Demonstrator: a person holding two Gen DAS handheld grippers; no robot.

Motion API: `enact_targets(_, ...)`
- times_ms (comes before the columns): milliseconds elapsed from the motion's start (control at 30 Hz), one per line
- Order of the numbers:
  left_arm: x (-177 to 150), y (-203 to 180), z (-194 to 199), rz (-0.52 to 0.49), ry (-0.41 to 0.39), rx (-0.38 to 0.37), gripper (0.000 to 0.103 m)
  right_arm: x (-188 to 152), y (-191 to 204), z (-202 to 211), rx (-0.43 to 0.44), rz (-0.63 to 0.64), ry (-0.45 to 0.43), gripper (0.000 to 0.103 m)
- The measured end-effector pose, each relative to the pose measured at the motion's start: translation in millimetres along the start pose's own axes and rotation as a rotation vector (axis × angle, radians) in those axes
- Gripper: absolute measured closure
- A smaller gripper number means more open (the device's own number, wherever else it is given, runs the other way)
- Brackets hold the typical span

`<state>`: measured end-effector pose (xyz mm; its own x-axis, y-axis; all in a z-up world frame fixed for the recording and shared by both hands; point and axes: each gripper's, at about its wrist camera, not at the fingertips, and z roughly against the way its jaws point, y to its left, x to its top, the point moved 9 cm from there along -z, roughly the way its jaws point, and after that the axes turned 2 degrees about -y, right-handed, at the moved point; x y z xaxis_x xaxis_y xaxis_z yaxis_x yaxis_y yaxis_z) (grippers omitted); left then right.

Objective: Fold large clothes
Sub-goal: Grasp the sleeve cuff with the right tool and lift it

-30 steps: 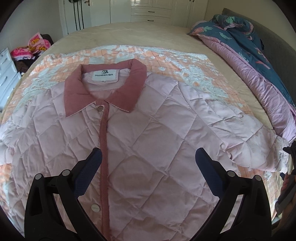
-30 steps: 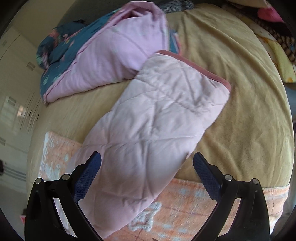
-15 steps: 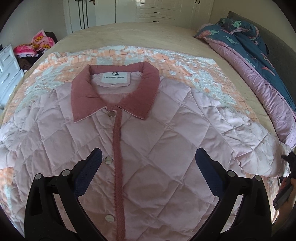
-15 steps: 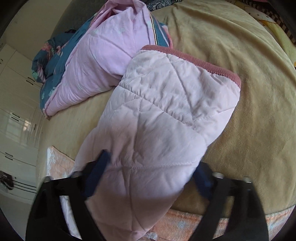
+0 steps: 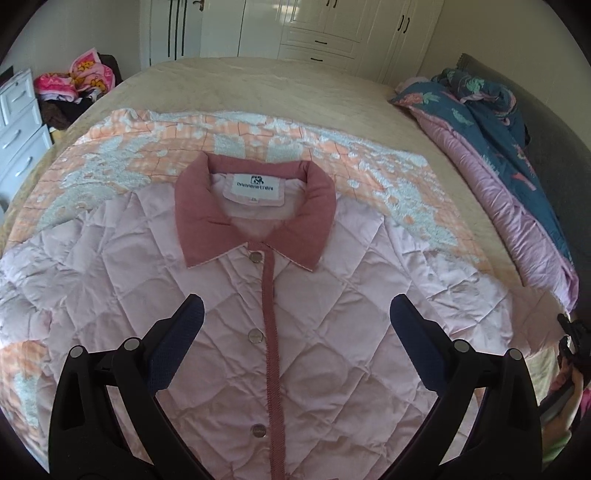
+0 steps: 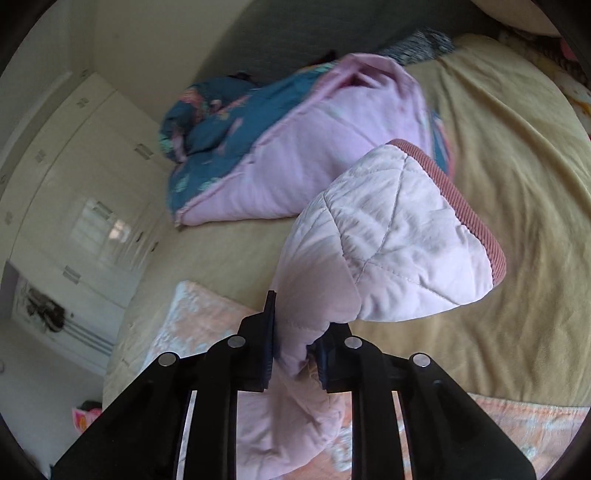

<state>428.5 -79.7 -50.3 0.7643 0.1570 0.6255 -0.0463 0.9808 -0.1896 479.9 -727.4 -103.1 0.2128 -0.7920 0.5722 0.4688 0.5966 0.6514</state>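
My right gripper (image 6: 293, 341) is pinching the sleeve (image 6: 388, 243) of the pink quilted jacket (image 5: 332, 332), the rose-trimmed cuff (image 6: 465, 195) lifted off the tan bedspread (image 6: 517, 147). My left gripper (image 5: 293, 321) hangs spread wide and empty over the buttoned front, the jacket lying flat on an orange-and-white blanket (image 5: 147, 147). Beyond lie a pink-and-blue floral comforter (image 5: 498, 147) and white wardrobe doors (image 5: 332, 29).

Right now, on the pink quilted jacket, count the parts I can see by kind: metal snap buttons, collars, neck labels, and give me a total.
Round metal snap buttons on the pink quilted jacket: 3
Dusty-rose collar: 1
White neck label: 1
Total: 5
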Motion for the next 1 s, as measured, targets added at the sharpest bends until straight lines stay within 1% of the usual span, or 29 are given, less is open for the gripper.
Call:
enact_targets(100, 6, 8, 11, 0.027, -0.008, -0.032, 0.008, -6, 34, 14, 0.057, 0.087, -0.004, 0.087)
enact_targets(367, 20, 35, 39, 0.039, -0.052, -0.03, 0.008, -37, 126, 41, 0.208, 0.281, 0.012, 0.087)
enact_targets(533, 26, 58, 53, 0.036, -0.09, 0.009, 0.008, -65, 179, 57, 0.31, 0.371, 0.037, 0.087)
enact_targets(700, 26, 80, 62, 0.031, -0.115, 0.052, 0.008, -97, 222, 71, 0.388, 0.44, 0.072, 0.087)
enact_targets(833, 21, 99, 64, 0.037, -0.114, 0.076, 0.008, -124, 248, 83, 0.419, 0.502, 0.081, 0.087)
enact_targets(1000, 12, 121, 67, 0.041, -0.133, 0.127, 0.008, -158, 277, 97, 0.466, 0.572, 0.103, 0.087)
